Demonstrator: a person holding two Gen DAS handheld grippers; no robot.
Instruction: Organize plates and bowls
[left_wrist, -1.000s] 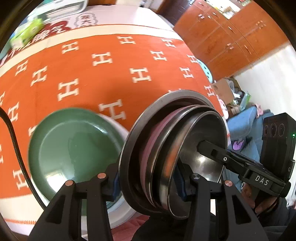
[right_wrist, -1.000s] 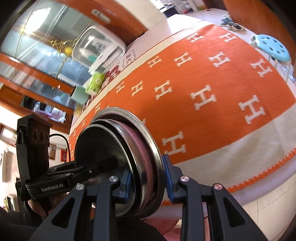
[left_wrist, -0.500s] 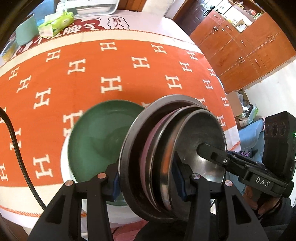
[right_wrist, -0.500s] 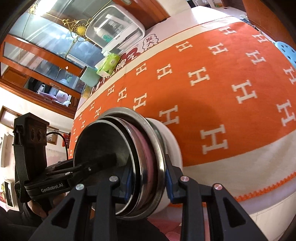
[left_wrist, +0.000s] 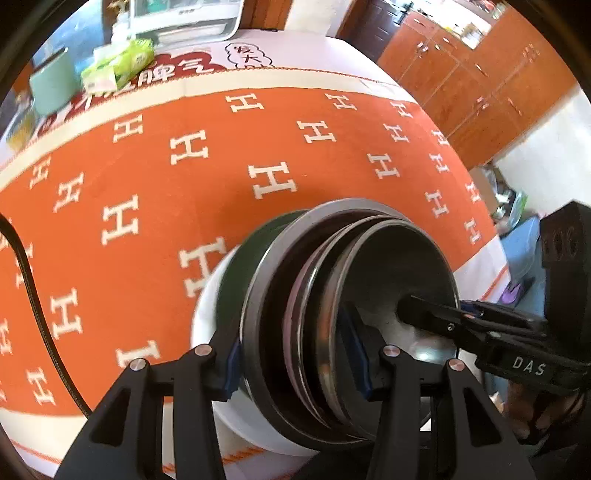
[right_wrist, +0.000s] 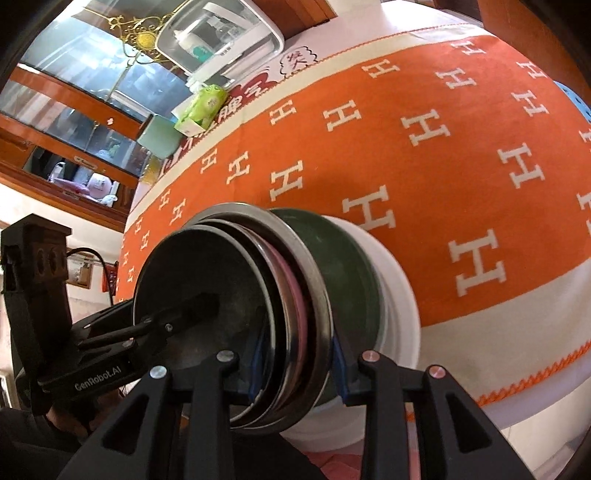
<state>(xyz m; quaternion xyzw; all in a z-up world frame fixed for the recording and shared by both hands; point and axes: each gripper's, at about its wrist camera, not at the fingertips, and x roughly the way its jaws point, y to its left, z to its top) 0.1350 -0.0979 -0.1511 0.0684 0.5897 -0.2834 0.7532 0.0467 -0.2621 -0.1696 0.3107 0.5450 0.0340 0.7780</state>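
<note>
A stack of steel plates and bowls (left_wrist: 384, 280) with a pink one (left_wrist: 295, 310) sandwiched inside is tilted on edge. My left gripper (left_wrist: 295, 362) is shut on its near rim, blue pads on both sides. My right gripper (right_wrist: 297, 369) is shut on the opposite rim of the same stack (right_wrist: 207, 288). Each gripper shows in the other's view, right gripper (left_wrist: 424, 314) and left gripper (right_wrist: 177, 314), one finger inside the top bowl. Right behind the stack sits a green plate (right_wrist: 343, 266) in a white dish (right_wrist: 399, 295); whether they touch I cannot tell.
The orange cloth with white H marks (left_wrist: 184, 184) covers the table, its fringed front edge (right_wrist: 517, 384) close to the dishes. A tissue pack (left_wrist: 118, 66), a mint container (left_wrist: 51, 85) and a clear-lidded box (right_wrist: 221, 33) stand at the far side. A black cable (left_wrist: 33, 295) hangs left.
Both grippers have carried the stack sideways over the table to the green plate. That plate, earlier open to view beside the stack, is now mostly hidden behind it.
</note>
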